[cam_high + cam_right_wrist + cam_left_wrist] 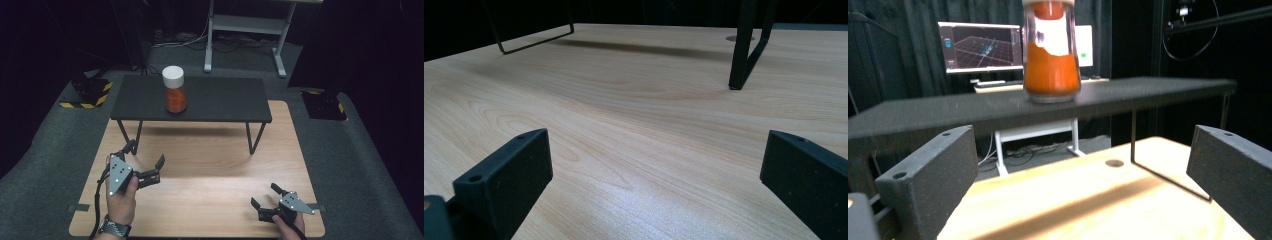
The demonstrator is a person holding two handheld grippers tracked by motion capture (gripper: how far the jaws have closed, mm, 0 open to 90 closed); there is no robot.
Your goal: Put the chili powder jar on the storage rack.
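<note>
Nearest, both hand-held claws hover low over the pale wooden table (pixel 200 200): right claw (pixel 263 195) and left claw (pixel 146 157), each spread and empty. Farther off, a white-capped clear jar of orange powder (pixel 175 90) stands upright on the low black shelf (pixel 225 100).

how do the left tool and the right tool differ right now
The left tool is held farther up the wooden table, nearer the black shelf; the right tool sits near the table's front edge. The left tool's view faces the jar of orange powder; the right tool's view looks low across bare wood at a shelf leg. Both are open, holding nothing.
</note>
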